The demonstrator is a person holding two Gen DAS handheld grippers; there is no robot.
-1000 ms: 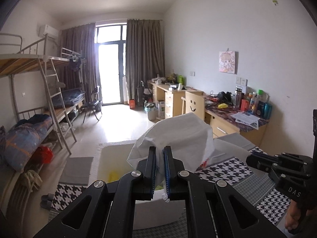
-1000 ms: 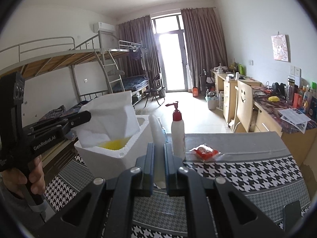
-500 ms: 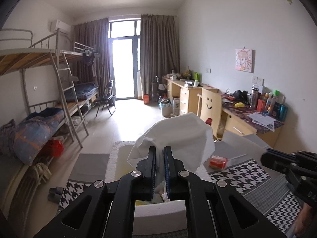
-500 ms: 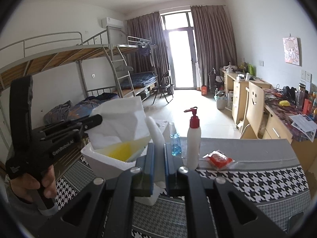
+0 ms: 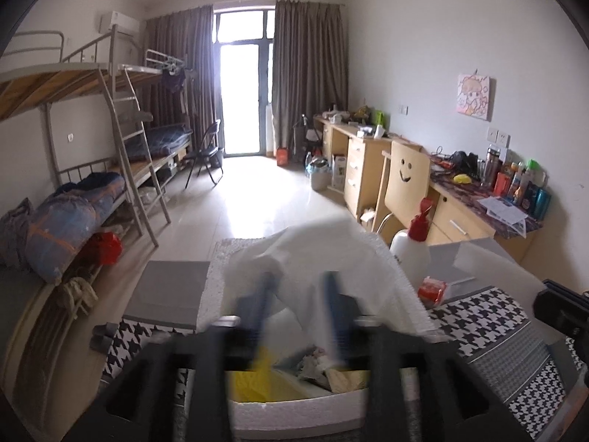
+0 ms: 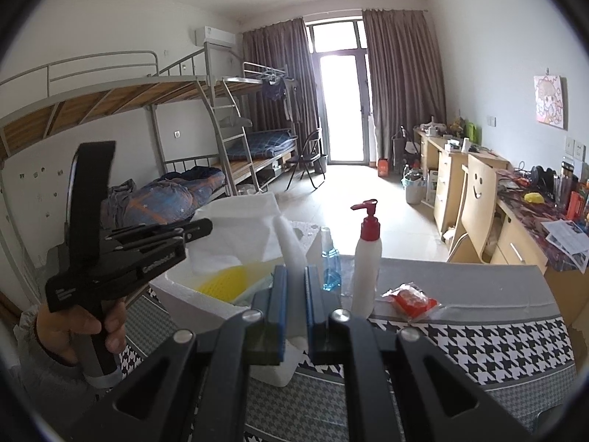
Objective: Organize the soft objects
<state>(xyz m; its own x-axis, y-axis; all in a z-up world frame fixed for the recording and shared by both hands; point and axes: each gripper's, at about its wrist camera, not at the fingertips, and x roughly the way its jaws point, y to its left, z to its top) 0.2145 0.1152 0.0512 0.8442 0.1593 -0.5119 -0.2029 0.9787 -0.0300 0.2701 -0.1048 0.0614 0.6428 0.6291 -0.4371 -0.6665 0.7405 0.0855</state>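
Observation:
My left gripper (image 5: 298, 294) is open and motion-blurred above a white foam box (image 5: 294, 410). A white soft bag (image 5: 313, 254) lies loose between its fingers, over the box, which also holds a yellow item (image 5: 257, 379) and crumpled things. In the right wrist view the left gripper (image 6: 200, 228) is beside the same white bag (image 6: 239, 232) over the box (image 6: 184, 298). My right gripper (image 6: 294, 276) is shut on a white foam lid (image 6: 292, 254) that it holds upright by the box.
A white pump bottle with a red top (image 6: 366, 269), a blue spray bottle (image 6: 330, 261) and a red packet (image 6: 410, 300) stand on the houndstooth-covered table (image 6: 478, 346). Bunk beds (image 5: 92, 147) line the left, desks and a chair (image 5: 405, 180) the right.
My left gripper has opened and let go of the white bag, which has dropped lower onto the box. Both views have shifted to the right; the right gripper still holds the lid.

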